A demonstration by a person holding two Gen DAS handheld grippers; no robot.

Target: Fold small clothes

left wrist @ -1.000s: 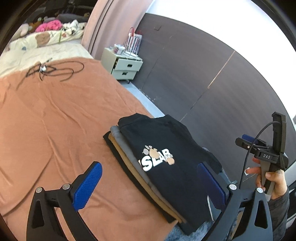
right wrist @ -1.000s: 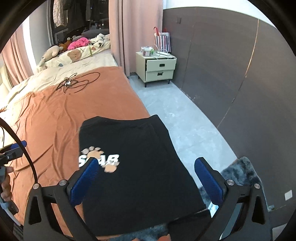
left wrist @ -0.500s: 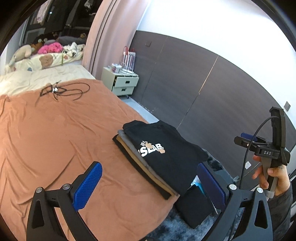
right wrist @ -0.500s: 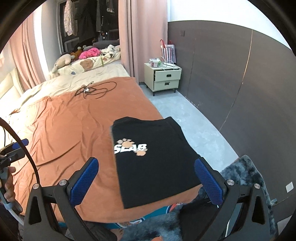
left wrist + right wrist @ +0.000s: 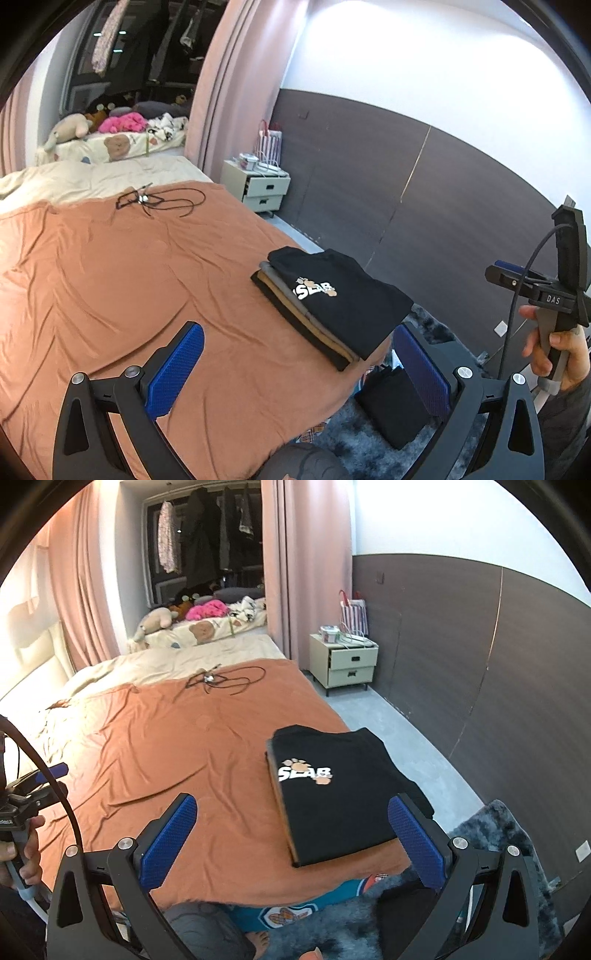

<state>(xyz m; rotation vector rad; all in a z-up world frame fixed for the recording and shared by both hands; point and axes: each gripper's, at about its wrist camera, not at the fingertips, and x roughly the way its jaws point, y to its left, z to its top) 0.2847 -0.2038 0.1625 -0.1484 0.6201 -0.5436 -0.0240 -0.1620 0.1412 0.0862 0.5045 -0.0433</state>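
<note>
A folded black T-shirt with a white and orange print [image 5: 343, 299] lies on top of a stack of folded clothes [image 5: 295, 317] at the near right corner of the orange bedspread [image 5: 129, 280]. It also shows in the right wrist view [image 5: 332, 786]. My left gripper [image 5: 295, 365] is open and empty, held above and back from the stack. My right gripper [image 5: 295, 838] is open and empty, held back over the bed's edge. The right gripper also shows at the right of the left wrist view [image 5: 517, 277].
A tangle of black cable [image 5: 155, 201] lies far up the bed. A cream nightstand [image 5: 343, 664] stands by the dark wall. A dark folded item [image 5: 391, 402] lies on the grey shaggy rug [image 5: 509, 823] below the bed's corner. Soft toys [image 5: 199, 613] sit at the bed's head.
Both grippers have pulled back and up from the stack, which now looks smaller and farther away. The black T-shirt stays on top of the stack. Both stay open.
</note>
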